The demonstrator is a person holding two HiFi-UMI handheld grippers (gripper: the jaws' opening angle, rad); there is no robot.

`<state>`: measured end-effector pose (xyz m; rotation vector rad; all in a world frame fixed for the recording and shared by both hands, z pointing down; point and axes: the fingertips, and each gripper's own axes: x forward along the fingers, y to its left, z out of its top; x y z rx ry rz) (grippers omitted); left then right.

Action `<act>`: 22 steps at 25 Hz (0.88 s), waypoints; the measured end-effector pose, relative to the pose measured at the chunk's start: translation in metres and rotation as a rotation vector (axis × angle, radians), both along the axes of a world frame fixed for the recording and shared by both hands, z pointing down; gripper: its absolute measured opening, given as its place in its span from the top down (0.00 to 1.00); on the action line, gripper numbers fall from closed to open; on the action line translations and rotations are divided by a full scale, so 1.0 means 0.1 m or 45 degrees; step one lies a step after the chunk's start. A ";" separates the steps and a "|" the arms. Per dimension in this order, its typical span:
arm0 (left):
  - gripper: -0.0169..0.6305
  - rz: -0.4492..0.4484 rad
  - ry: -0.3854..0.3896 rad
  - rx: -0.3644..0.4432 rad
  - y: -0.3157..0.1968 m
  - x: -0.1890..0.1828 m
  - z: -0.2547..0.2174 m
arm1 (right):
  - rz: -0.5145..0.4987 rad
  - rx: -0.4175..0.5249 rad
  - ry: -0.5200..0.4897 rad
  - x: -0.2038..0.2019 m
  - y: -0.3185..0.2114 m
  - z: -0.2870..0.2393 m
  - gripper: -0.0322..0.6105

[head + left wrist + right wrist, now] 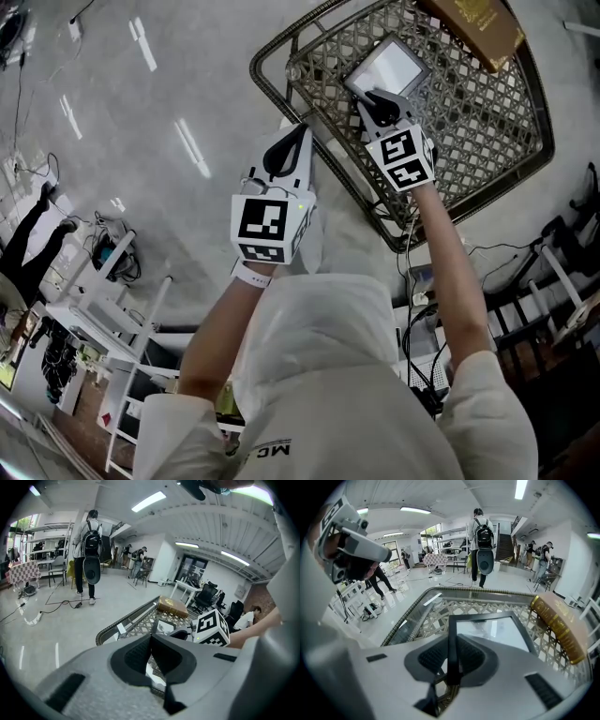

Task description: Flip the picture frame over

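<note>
your right gripper (450,660) is clamped on the left edge of the picture frame (493,632), which sits shiny face up in the woven tray (270,82) on the glossy grey floor (141,141), near a brown book (476,22). your left gripper (151,649) is closed and empty beside the tray's rim. strip lights run overhead.

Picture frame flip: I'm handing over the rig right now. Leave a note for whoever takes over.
Right tool: shut on the near edge of the picture frame.
Left tool: shut, empty, by the left rim of the basket.
The picture frame is in the basket, glass side up; a brown book sits at the far corner.
Done: grip taken.
Left: lift, turn the picture frame over, set it back glass side down.
</note>
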<state>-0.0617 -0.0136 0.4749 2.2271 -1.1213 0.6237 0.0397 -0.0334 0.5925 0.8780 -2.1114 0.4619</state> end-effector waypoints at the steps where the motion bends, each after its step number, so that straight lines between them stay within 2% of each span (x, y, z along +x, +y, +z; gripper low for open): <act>1: 0.94 0.001 0.000 0.001 0.00 0.00 0.00 | 0.012 0.000 -0.018 -0.01 0.00 -0.02 0.83; 22: 0.94 0.042 0.000 0.023 -0.04 -0.06 -0.07 | 0.242 -0.090 -0.349 -0.19 0.07 -0.43 0.83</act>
